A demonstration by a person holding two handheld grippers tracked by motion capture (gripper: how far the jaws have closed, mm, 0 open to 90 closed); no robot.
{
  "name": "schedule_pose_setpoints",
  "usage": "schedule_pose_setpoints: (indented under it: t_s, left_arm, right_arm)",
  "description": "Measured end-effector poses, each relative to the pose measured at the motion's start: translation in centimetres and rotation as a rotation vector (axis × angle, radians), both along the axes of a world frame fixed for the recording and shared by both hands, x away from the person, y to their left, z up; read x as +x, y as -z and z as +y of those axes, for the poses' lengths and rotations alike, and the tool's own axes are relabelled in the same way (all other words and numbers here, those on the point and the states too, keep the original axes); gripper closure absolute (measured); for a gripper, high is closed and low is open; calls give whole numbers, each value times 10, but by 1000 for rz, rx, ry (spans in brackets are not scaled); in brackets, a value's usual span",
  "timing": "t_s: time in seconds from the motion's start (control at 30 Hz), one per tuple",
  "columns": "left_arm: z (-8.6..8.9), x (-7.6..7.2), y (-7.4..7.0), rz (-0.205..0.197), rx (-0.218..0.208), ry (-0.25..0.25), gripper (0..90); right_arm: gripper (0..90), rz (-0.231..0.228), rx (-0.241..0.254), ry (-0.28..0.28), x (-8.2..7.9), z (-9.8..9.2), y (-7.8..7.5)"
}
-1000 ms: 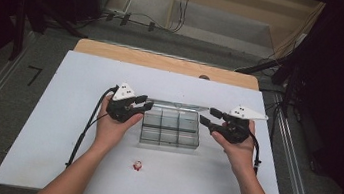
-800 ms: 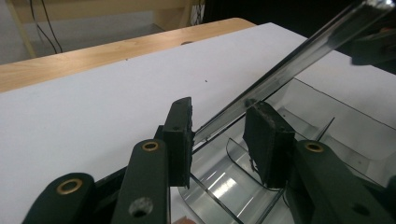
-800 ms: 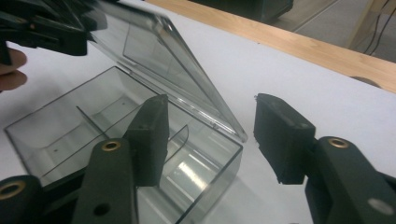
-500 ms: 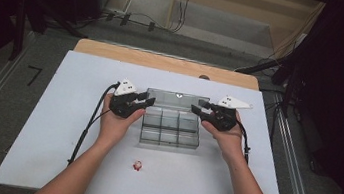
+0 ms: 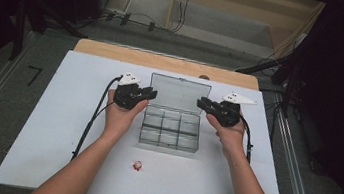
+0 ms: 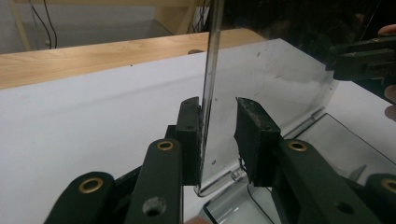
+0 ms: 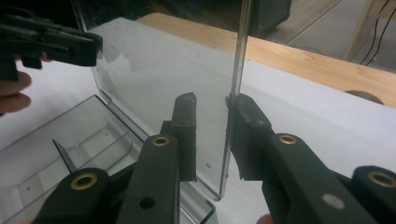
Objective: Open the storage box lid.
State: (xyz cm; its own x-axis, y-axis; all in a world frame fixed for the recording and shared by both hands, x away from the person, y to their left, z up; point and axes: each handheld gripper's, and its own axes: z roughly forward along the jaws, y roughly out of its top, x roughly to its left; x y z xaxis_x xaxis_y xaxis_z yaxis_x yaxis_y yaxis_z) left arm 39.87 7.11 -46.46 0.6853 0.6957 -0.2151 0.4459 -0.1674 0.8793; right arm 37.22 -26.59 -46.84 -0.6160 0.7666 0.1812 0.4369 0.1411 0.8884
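Two grippers: I have both at the lid of one clear box
Box [image 5: 170, 133]: clear, compartmented; sits mid-table on the white sheet [image 5: 57, 112]
Lid [image 5: 179, 94]: raised, standing upright at the box's far edge
Left gripper [image 5: 146, 94]: jaws have just been closing, lid's left edge between them; one pad touches the pane, the other stands off it; not yet clenched
Right gripper [image 5: 205, 104]: jaws likewise closing around the lid's right edge; one pad meets it, the other is apart
Red-and-white piece [image 5: 137, 165]: on the sheet, nearer me, well apart from the box
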Motion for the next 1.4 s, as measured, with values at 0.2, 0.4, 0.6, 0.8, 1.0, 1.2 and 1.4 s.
schedule_pose_setpoints:
  t_s: [0.2,0.4,0.6,0.8,1.0,1.2,1.4]
  left_arm:
    - [-3,13,0,41,-20,-3,720]
    - [0,19,2,48,-21,-16,721]
    - [4,20,2,62,-24,-23,729]
    - [6,24,5,84,-51,-20,734]
    - [6,28,9,105,-75,-27,719]
    - [4,33,11,129,-72,-25,666]
    - [2,36,14,155,-61,-35,648]
  right_arm:
    - [714,32,32,35,3,-2,2]
    - [706,32,37,55,11,4,7]
    - [688,50,55,58,21,7,8]
    - [670,56,47,63,24,9,9]
    - [643,77,62,79,28,10,12]
    - [608,98,71,88,33,11,16]
    - [596,126,94,89,38,11,19]
